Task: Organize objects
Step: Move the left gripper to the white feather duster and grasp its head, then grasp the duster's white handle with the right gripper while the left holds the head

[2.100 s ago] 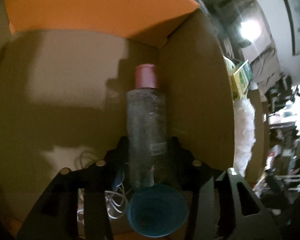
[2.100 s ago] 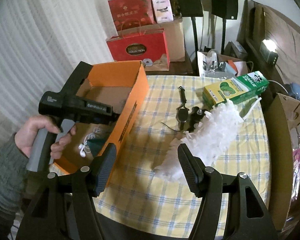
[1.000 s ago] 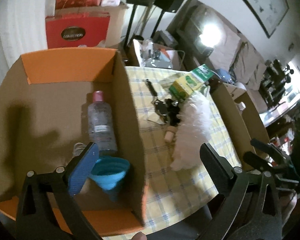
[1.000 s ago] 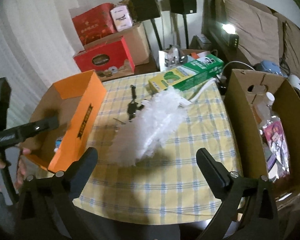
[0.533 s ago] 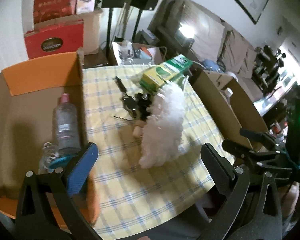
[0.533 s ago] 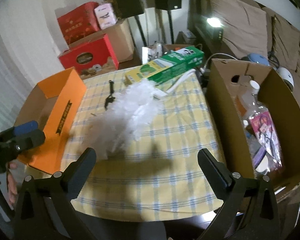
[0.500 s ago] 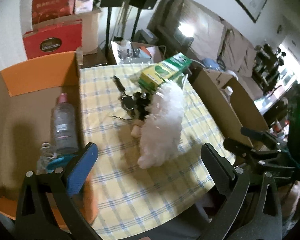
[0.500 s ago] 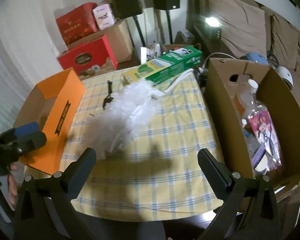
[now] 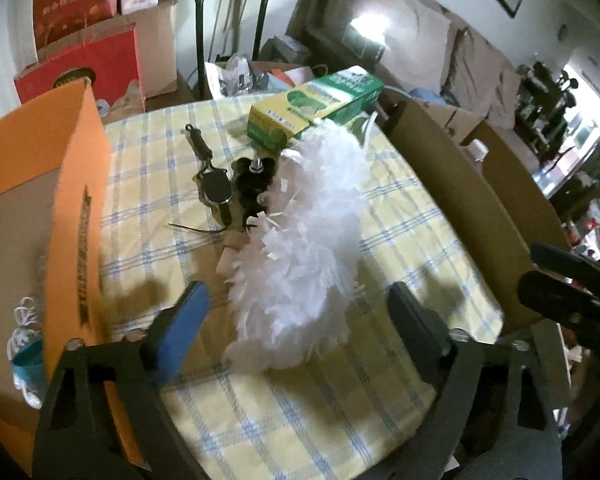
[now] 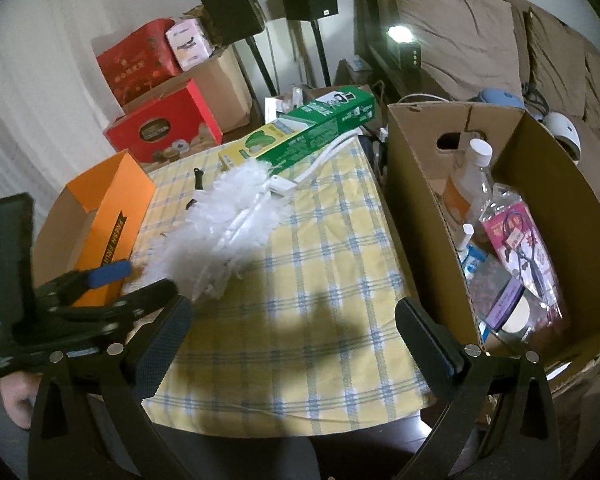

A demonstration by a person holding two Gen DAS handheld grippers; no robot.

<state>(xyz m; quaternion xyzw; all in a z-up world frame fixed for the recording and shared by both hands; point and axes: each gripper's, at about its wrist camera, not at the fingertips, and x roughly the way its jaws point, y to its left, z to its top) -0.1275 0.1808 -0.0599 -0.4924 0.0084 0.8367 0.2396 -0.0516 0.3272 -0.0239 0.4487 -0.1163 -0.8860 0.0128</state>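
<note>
My left gripper (image 9: 296, 320) has just been closing a little, yet its jaws stand wide with nothing pressed between them; the near end of the white duster (image 9: 300, 248) lies just ahead, in the gap. Only this view shows the keys (image 9: 216, 190) beside the duster and the earphones (image 9: 24, 320) inside the orange box (image 9: 60, 168). My right gripper (image 10: 292, 336) is wide too, empty over the checked tablecloth (image 10: 320, 280). Only its view shows inside the brown box (image 10: 420, 184): bottles (image 10: 470, 176) and packets. There the duster lies up and left, well apart from the right gripper's fingers.
</note>
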